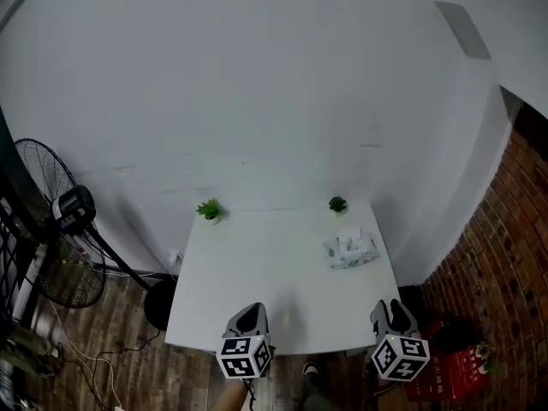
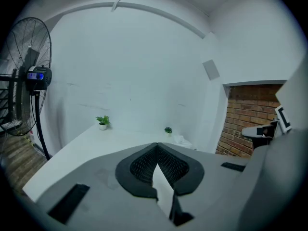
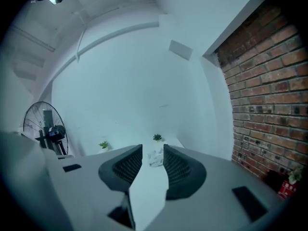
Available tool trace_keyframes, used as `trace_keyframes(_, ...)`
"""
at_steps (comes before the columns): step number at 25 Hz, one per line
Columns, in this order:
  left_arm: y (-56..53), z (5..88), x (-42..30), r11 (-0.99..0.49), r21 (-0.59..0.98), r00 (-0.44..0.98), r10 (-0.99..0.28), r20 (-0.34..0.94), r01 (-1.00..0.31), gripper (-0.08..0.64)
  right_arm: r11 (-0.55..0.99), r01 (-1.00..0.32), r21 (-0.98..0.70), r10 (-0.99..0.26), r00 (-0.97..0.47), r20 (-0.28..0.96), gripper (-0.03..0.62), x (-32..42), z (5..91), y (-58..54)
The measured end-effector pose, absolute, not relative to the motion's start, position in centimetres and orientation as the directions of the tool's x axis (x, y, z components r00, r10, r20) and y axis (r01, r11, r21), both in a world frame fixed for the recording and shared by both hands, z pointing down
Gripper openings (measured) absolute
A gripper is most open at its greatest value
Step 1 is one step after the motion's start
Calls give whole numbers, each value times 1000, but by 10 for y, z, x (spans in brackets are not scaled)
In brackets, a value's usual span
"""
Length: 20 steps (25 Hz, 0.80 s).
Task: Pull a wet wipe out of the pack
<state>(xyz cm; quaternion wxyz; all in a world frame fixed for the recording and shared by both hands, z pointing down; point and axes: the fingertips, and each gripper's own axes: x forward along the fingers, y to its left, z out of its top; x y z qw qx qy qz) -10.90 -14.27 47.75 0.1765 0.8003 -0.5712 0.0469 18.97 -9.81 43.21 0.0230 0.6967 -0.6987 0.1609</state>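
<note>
The wet wipe pack [image 1: 350, 249] lies on the right side of the white table [image 1: 257, 272], with a white wipe sticking up from its top. Both grippers hover at the table's near edge, well short of the pack. My left gripper [image 1: 248, 311] is at the front middle; in the left gripper view its tips [image 2: 156, 144] meet, shut on nothing, and the pack [image 2: 181, 140] is small and far off to the right. My right gripper [image 1: 390, 305] is at the front right corner; its jaws stand apart, open [image 3: 152, 150], and the pack [image 3: 155, 159] shows in the gap, far ahead.
Two small potted plants stand at the table's back corners, one left [image 1: 209, 210] and one right [image 1: 337, 205]. A standing fan [image 1: 51, 221] is left of the table. A brick wall [image 1: 505, 255] and a red object on the floor [image 1: 449, 371] are at the right.
</note>
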Motion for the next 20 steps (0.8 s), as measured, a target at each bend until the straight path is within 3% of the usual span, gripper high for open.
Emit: trace_keyframes(20, -327, 475, -76, -242, 217, 302, -901, 311, -946, 2, 12, -980, -198, -941, -78, 331, 138, 233, 448, -296)
